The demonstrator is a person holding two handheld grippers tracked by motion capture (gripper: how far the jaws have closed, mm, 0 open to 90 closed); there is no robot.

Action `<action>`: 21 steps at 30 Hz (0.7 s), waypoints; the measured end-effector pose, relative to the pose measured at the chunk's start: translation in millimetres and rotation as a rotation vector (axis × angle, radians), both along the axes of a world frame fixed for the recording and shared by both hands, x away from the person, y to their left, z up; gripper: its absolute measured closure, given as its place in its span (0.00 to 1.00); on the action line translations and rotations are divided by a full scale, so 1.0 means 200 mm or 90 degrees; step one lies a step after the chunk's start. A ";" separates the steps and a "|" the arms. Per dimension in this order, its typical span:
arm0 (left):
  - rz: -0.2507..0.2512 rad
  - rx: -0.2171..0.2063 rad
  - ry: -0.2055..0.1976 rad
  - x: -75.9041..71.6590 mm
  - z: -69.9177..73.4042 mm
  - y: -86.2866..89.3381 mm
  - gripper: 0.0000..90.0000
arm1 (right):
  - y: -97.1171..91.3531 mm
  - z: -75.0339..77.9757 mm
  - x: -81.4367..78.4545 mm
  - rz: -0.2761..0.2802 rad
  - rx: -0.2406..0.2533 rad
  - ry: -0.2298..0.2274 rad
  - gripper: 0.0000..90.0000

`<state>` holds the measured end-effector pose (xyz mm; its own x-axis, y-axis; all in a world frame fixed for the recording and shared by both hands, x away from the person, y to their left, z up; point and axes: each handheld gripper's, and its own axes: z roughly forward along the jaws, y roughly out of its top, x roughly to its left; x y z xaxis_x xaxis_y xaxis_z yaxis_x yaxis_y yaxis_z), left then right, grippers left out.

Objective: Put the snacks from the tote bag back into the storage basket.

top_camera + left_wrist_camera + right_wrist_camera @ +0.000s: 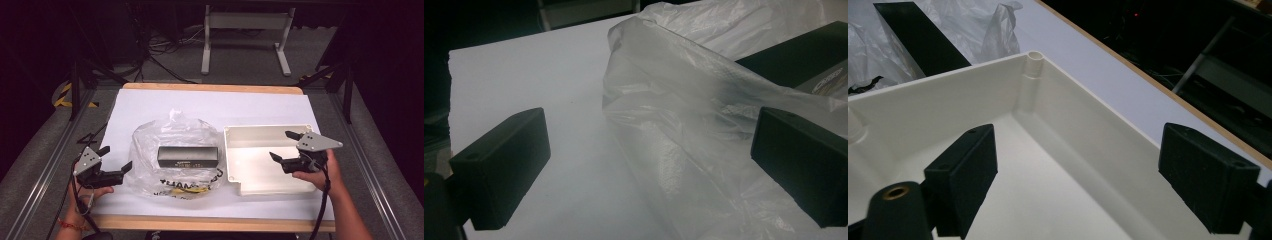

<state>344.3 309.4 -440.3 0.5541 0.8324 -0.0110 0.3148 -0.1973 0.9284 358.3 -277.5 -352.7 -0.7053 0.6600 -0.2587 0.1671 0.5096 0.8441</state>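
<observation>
A long black box point(187, 156) lies on a crumpled clear plastic bag point(172, 150) in the middle of the white table. To its right stands an open cream plastic box point(260, 172). My left gripper point(119, 162) hovers at the bag's left edge, jaws open and empty; in the left gripper view the bag point(684, 130) and the black box point(799, 60) lie ahead between its jaws. My right gripper point(284, 146) is over the cream box's right side, open and empty; the right gripper view looks into the cream box point(1068, 125), with the black box point(918, 40) beyond.
The table's wooden front edge point(210, 222) runs near the person's forearms. White table surface point(210, 107) stretches behind the bag and box. A desk frame point(245, 30) and cables stand on the floor beyond the table.
</observation>
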 end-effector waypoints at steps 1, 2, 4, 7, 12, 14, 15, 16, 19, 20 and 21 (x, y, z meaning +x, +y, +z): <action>0.002 0.001 0.000 0.00 0.00 0.00 0.04 | 0.01 0.01 0.02 0.003 0.001 0.000 0.18; 0.001 0.002 0.000 0.00 0.00 0.00 0.04 | 0.02 0.02 0.03 0.008 0.001 0.003 0.18; -0.001 0.001 0.000 0.00 0.00 0.00 0.04 | 0.05 0.03 0.06 0.013 0.002 0.002 0.18; -0.001 0.001 -0.001 0.00 0.00 0.00 0.04 | 0.10 0.05 0.10 0.026 -0.003 0.009 0.18; 0.000 0.006 0.002 0.00 0.00 0.00 0.04 | 0.20 0.08 0.16 0.060 -0.011 0.032 0.19; 0.000 0.004 0.002 0.00 0.00 0.00 0.04 | 0.22 0.09 0.17 0.062 -0.011 0.034 0.19; 0.000 0.003 0.002 0.00 0.00 0.00 0.04 | 0.24 0.09 0.18 0.068 -0.013 0.037 0.19; 0.000 0.006 0.003 0.00 0.00 0.00 0.04 | 0.26 0.10 0.19 0.081 -0.010 0.041 0.19; -0.001 0.006 0.001 0.00 0.00 0.00 0.04 | 0.33 0.10 0.21 0.101 -0.023 0.050 0.19; -0.001 0.006 0.001 0.00 0.00 0.00 0.04 | 0.35 0.10 0.22 0.105 -0.029 0.048 0.19; 0.000 0.007 0.002 0.00 0.00 0.00 0.04 | 0.35 0.10 0.22 0.105 -0.029 0.048 0.19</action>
